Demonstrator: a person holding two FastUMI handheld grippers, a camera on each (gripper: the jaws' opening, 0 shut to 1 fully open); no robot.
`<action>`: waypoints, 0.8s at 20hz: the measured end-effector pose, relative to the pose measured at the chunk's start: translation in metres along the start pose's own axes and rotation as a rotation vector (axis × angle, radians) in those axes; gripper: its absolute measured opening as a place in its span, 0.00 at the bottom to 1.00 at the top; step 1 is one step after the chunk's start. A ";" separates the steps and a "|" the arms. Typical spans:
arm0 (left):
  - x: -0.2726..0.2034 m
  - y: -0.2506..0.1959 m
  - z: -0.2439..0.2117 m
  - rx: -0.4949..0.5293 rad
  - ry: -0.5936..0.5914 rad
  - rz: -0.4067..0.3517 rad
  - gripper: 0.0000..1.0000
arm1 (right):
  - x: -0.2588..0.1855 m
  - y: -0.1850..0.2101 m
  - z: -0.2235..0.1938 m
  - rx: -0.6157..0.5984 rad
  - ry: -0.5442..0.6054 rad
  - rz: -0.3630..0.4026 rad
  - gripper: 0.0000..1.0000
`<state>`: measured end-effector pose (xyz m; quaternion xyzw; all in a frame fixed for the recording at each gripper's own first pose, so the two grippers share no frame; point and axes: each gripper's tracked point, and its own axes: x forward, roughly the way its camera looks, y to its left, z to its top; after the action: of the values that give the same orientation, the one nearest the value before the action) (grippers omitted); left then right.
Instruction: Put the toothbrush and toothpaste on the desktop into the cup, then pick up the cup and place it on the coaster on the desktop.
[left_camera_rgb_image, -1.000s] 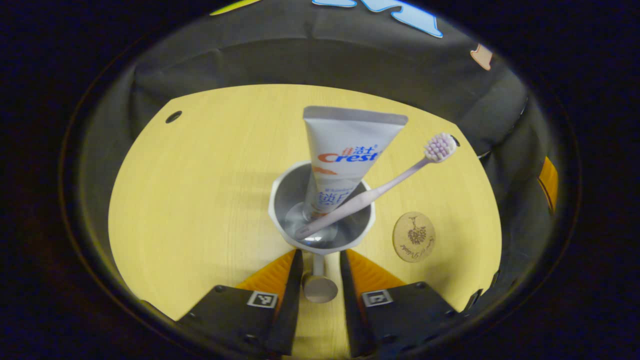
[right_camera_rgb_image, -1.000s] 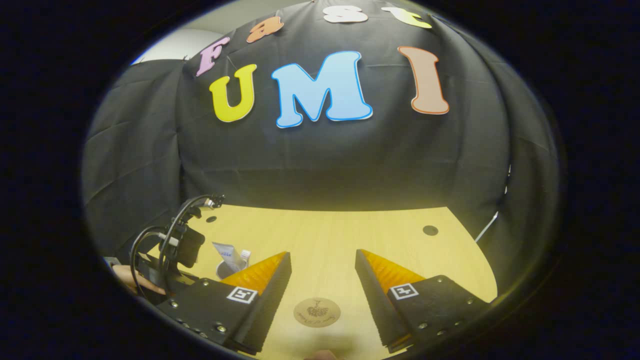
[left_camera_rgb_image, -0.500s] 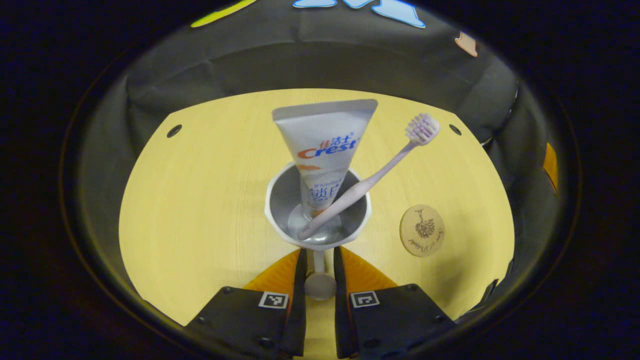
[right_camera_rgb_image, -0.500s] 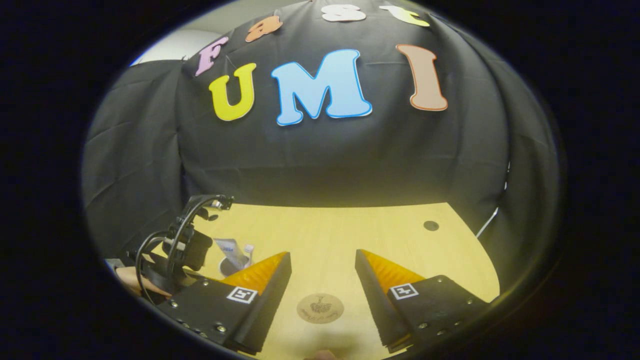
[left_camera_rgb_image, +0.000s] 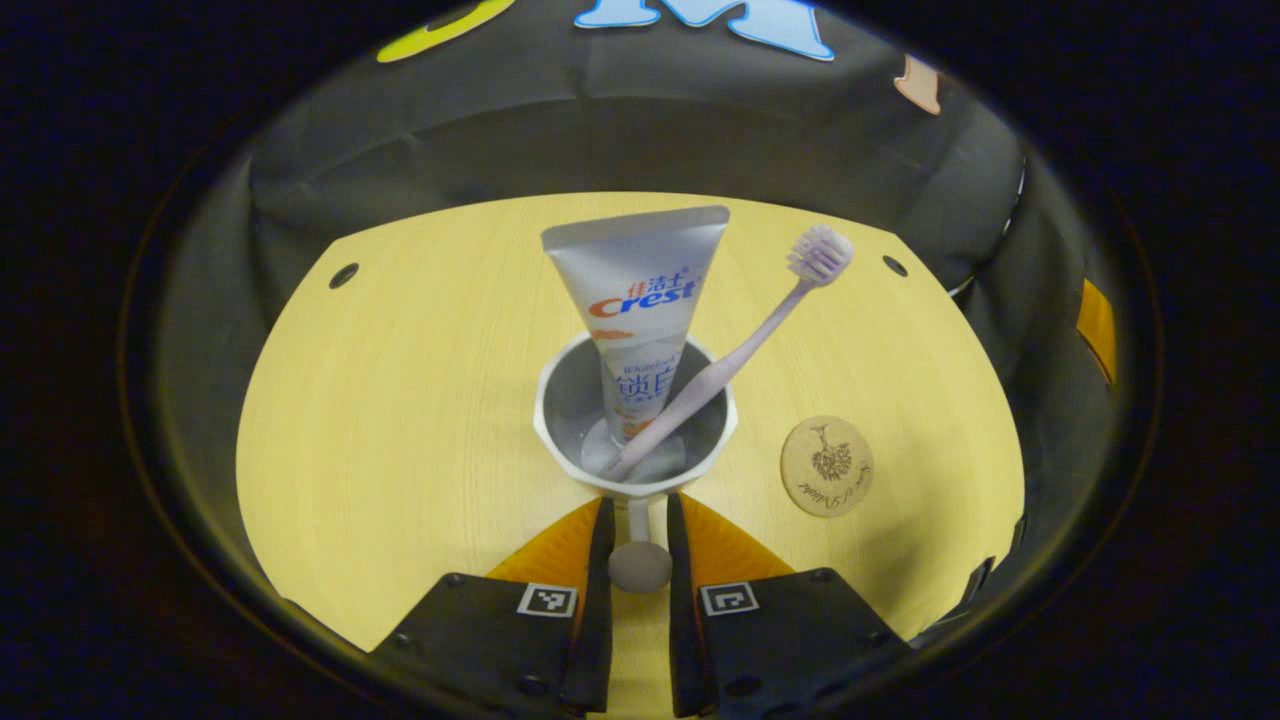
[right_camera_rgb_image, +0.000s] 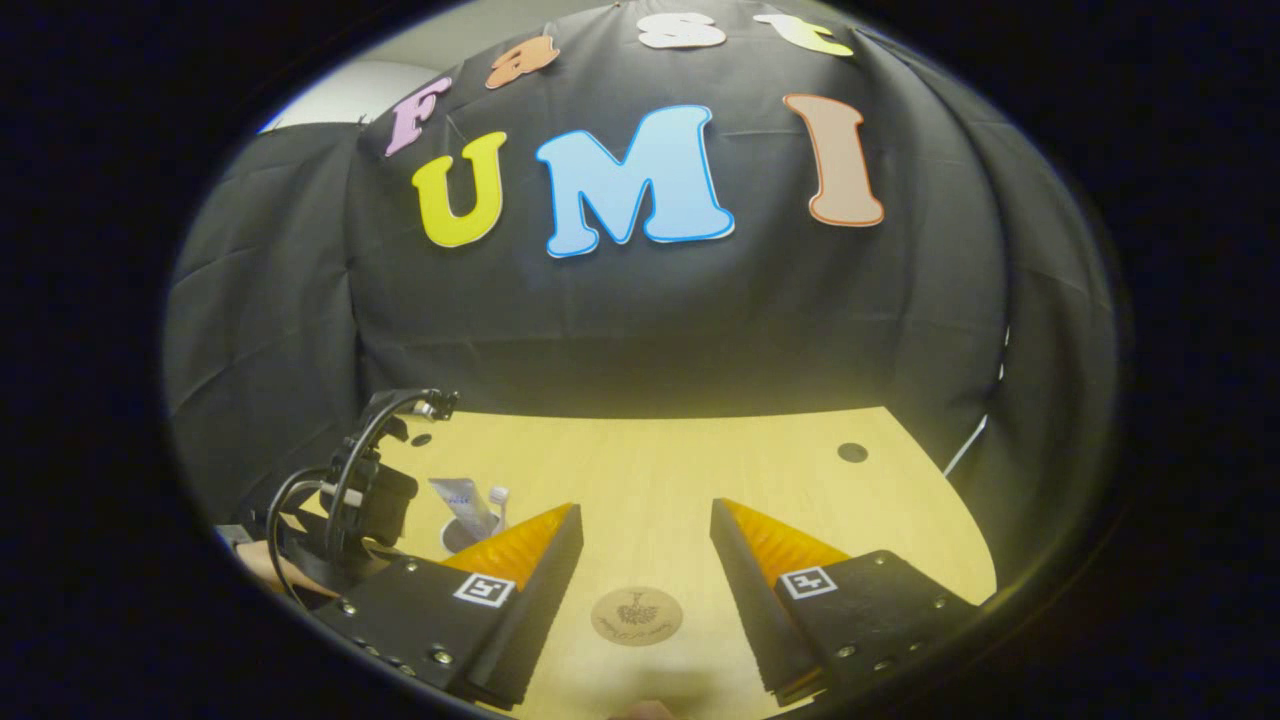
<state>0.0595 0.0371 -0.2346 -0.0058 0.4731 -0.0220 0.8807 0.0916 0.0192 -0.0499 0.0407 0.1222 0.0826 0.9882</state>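
A white cup (left_camera_rgb_image: 548, 432) stands on the wooden desktop (left_camera_rgb_image: 400, 400) with a grey toothpaste tube (left_camera_rgb_image: 640, 290) upright in it and a pale pink toothbrush (left_camera_rgb_image: 745, 345) leaning right, bristles up. My left gripper (left_camera_rgb_image: 637, 515) is shut on the cup's handle (left_camera_rgb_image: 640, 565), one finger on each side. The round wooden coaster (left_camera_rgb_image: 827, 466) lies just right of the cup. In the right gripper view, my right gripper (right_camera_rgb_image: 645, 508) hangs open above the coaster (right_camera_rgb_image: 636, 615), holding nothing. The cup (right_camera_rgb_image: 455, 537) and the left gripper (right_camera_rgb_image: 360, 500) are at the lower left.
Two small round holes (left_camera_rgb_image: 343, 275) (left_camera_rgb_image: 895, 265) mark the desktop's far corners. The black booth wall (right_camera_rgb_image: 640, 330) closes off the back and sides. A hand (right_camera_rgb_image: 262, 568) holds the left gripper at the desk's left edge.
My left gripper's fingers have closed from a wider gap onto the cup's handle. The cup now sits slightly nearer the coaster in the left gripper view. The right gripper has hardly moved.
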 end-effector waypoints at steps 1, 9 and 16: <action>-0.002 -0.004 0.005 0.019 -0.012 -0.001 0.30 | -0.001 -0.001 0.000 0.000 -0.002 -0.004 0.81; -0.005 -0.042 -0.003 0.053 -0.014 -0.052 0.25 | -0.014 -0.013 -0.001 0.008 -0.007 -0.030 0.81; -0.011 -0.090 0.003 0.083 -0.039 -0.118 0.25 | -0.027 -0.032 -0.002 0.020 -0.013 -0.060 0.81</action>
<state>0.0532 -0.0520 -0.2208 0.0024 0.4532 -0.0936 0.8865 0.0698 -0.0173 -0.0488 0.0473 0.1178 0.0515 0.9906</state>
